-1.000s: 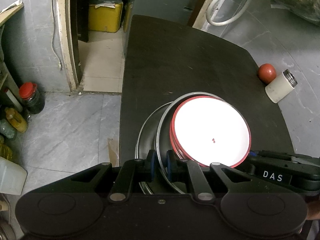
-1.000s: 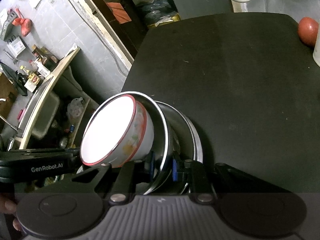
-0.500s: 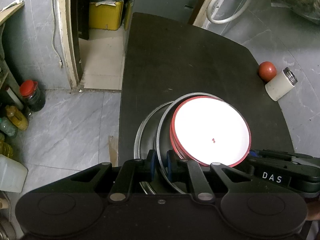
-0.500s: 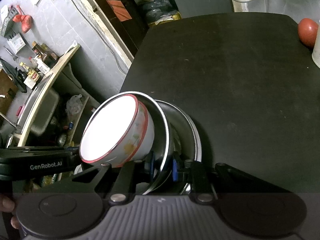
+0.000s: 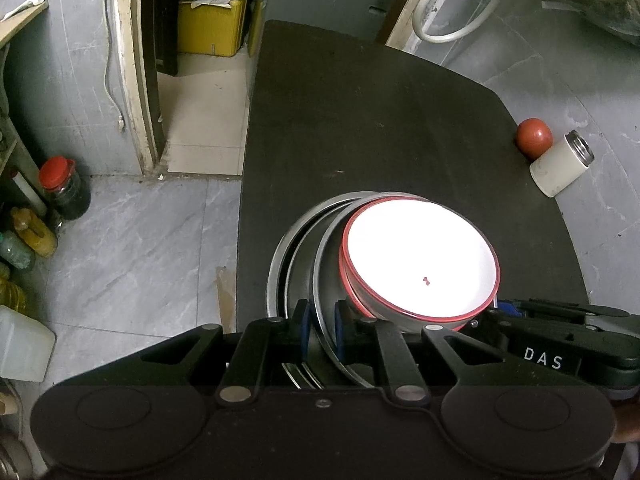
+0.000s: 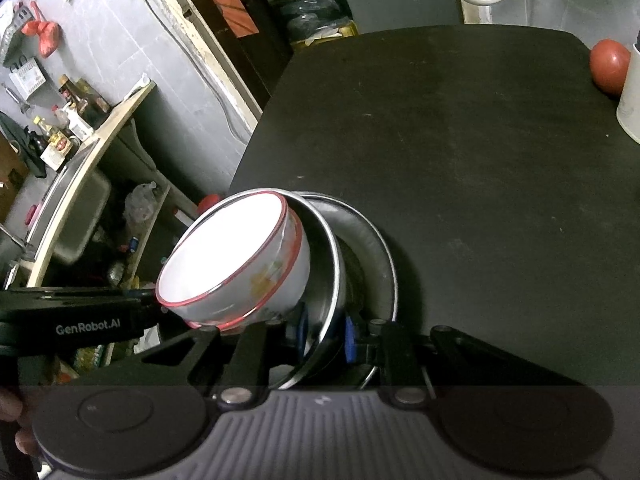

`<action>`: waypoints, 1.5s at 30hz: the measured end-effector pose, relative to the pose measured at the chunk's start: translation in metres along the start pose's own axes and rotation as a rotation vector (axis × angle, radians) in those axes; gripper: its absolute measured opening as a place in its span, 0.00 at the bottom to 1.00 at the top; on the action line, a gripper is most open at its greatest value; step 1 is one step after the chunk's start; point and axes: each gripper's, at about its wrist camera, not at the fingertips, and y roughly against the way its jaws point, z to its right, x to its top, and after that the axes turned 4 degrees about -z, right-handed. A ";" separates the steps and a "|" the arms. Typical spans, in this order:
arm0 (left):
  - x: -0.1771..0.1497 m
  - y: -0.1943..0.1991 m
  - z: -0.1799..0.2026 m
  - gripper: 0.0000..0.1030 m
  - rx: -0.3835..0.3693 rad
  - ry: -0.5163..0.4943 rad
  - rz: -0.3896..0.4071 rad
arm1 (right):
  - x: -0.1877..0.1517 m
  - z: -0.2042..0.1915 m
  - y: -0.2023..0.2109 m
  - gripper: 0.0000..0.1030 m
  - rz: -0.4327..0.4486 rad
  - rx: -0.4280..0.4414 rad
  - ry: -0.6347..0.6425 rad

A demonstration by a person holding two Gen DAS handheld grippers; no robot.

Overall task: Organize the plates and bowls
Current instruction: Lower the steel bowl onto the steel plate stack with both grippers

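Both grippers are pinching opposite rims of one round steel plate (image 5: 324, 256): left gripper (image 5: 322, 330), right gripper (image 6: 326, 330), jaws nearly closed. White red-rimmed nested bowls (image 6: 240, 264) are tilting on it, just ahead of the fingers. Judgement: uneven lifting risks bowls sliding off over the lower steel plate (image 6: 380, 256).

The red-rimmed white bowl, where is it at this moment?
In the left wrist view, the red-rimmed white bowl sits tilted inside the upper steel plate, low and right of centre, above the black table near its front-left edge.

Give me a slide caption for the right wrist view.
Right gripper pinching a steel plate's rim, red-rimmed white bowls stacked inside, over the black table.
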 end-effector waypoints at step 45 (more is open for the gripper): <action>-0.005 0.012 -0.003 0.34 0.053 0.007 0.025 | -0.006 0.007 0.022 0.34 0.063 -0.045 0.052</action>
